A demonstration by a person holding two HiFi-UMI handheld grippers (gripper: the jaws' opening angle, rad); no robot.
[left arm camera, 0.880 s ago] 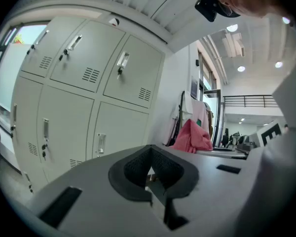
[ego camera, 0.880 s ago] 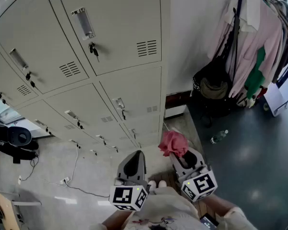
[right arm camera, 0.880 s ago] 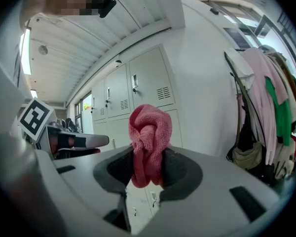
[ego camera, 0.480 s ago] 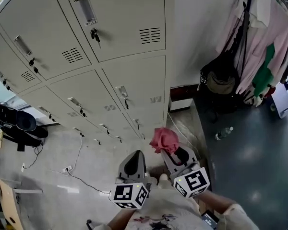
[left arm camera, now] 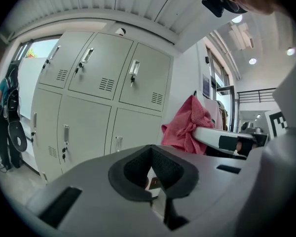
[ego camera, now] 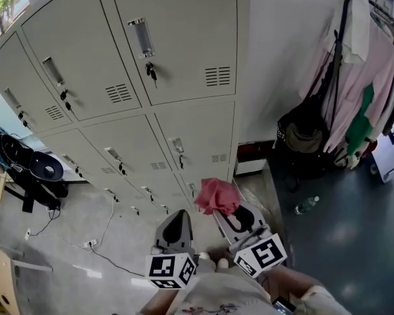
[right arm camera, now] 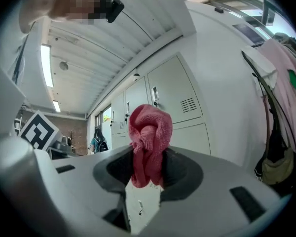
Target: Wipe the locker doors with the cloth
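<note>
On the head view I see pale grey metal locker doors (ego camera: pixel 184 44) over a grey floor (ego camera: pixel 341 241), with hanging garments (ego camera: pixel 374 84) to their right. On the left gripper view, my left gripper (left arm camera: pixel 150 174) is clenched and empty. On the right gripper view, my right gripper (right arm camera: pixel 147 176) pinches the bunched pink-red cloth (right arm camera: pixel 150 132), near the lower doors.

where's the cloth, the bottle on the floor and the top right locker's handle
cloth (ego camera: pixel 217 195), head view, middle of the bunched fabric
bottle (ego camera: pixel 306 205), head view, middle of its body
locker handle (ego camera: pixel 142 37), head view, centre of the metal recess
</note>
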